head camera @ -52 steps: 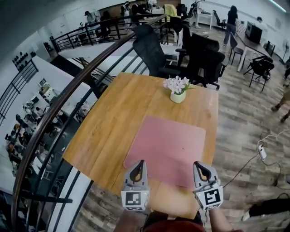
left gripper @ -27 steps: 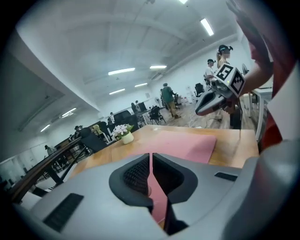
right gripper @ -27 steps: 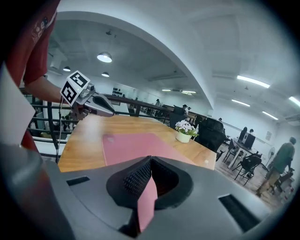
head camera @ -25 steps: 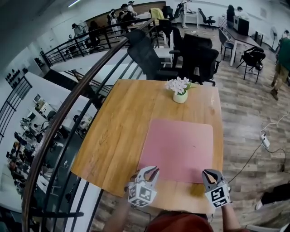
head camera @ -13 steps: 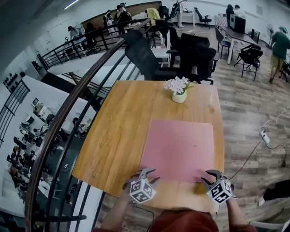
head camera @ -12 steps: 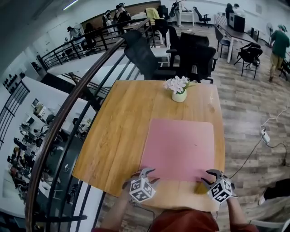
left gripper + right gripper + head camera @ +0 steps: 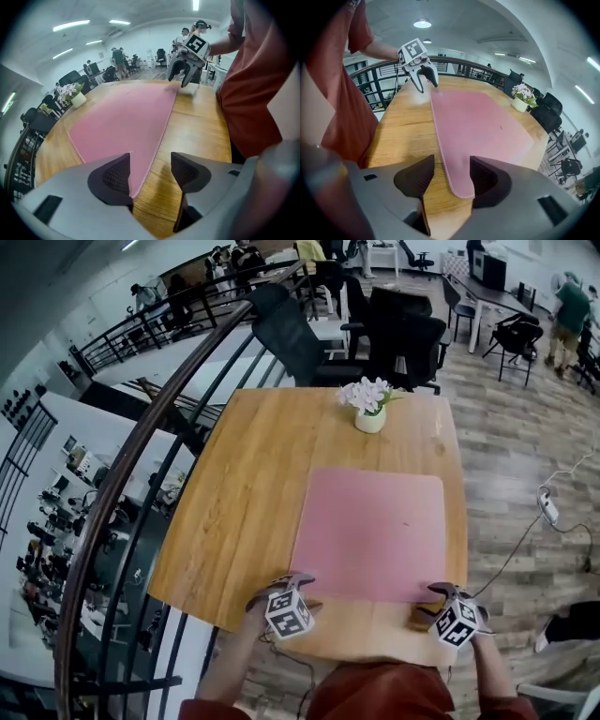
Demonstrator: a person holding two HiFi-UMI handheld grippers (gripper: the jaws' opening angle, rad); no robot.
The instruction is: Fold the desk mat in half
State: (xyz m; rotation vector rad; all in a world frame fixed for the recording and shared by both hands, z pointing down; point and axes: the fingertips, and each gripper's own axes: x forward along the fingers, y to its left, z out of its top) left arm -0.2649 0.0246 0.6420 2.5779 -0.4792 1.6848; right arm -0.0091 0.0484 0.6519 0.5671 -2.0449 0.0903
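A pink desk mat (image 7: 375, 532) lies flat on the wooden table (image 7: 253, 484), toward its right side. My left gripper (image 7: 279, 585) hovers at the mat's near left corner and my right gripper (image 7: 433, 601) at its near right corner. In the left gripper view the mat's (image 7: 122, 117) corner edge runs between the open jaws of the left gripper (image 7: 150, 164), untouched by the pads. In the right gripper view the rounded corner of the mat (image 7: 478, 122) lies between the spread jaws of the right gripper (image 7: 451, 168). Both sets of jaws have just been opening, with nothing gripped.
A small white vase of pale flowers (image 7: 369, 409) stands on the table just beyond the mat's far edge. A dark curved railing (image 7: 141, 456) runs along the table's left side. Black office chairs (image 7: 403, 334) stand behind the table. A cable lies on the floor at right (image 7: 548, 512).
Both grippers have dropped lower and tilted down onto the mat's near corners. Their jaws went from shut to spread apart. The mat has not moved.
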